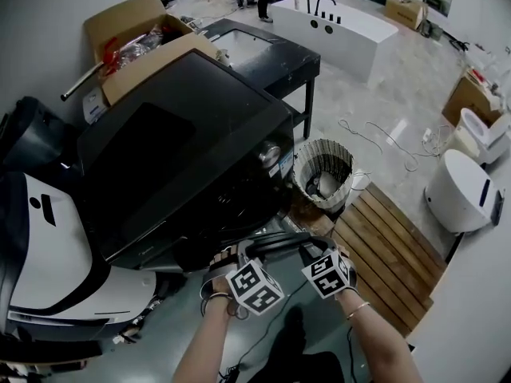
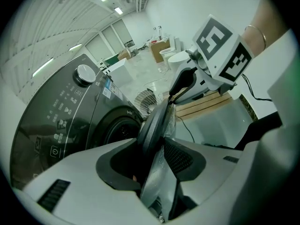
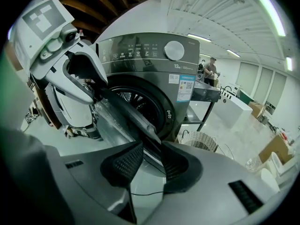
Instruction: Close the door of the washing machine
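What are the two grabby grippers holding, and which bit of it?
Both hold the washing machine door by its outer rim: the left gripper and the right gripper each clamp that edge, side by side, with the door swung partly open.

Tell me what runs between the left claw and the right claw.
The open door: its rim spans from the left claw to the right claw, each clamped on it, as both gripper views show.
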Tool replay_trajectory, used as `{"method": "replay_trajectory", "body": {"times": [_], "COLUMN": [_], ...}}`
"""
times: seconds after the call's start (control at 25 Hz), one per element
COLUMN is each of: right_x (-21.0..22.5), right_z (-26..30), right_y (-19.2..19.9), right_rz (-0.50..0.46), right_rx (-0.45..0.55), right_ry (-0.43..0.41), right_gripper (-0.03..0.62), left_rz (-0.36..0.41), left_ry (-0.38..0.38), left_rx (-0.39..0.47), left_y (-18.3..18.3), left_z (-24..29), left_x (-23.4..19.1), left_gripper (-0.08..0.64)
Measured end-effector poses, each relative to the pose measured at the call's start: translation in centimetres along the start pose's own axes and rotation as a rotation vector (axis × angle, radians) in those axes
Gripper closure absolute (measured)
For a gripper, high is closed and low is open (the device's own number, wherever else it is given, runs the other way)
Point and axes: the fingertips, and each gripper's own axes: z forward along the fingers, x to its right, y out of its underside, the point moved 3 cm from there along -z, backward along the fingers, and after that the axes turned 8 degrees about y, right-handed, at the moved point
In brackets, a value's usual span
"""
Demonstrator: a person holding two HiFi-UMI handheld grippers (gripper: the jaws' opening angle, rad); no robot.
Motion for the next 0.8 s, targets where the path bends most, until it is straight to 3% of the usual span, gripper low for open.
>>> {"method": "replay_trajectory", "body": {"times": [0.48,0.8], "right_x": [0.8,2.6], "right_z": [3.4,5.7], "right_y": [-2.9,-4.8], "right_rz": [-0.026,-0.065], "right_rx": [0.020,0.041], "right_ry": [-0.044,-0.109], "right_gripper": [0.466,0.468], "left_rz": [-0.077,-0.162], "left_ry": [-0.048,-0.144], "left_rx": [-0.005,-0.065], "left_y": [0.3,-0.6], "left_z": [0.7,1.8], "left_x": [-3.3,-5.6], "left_gripper": [0.365,0.350]}}
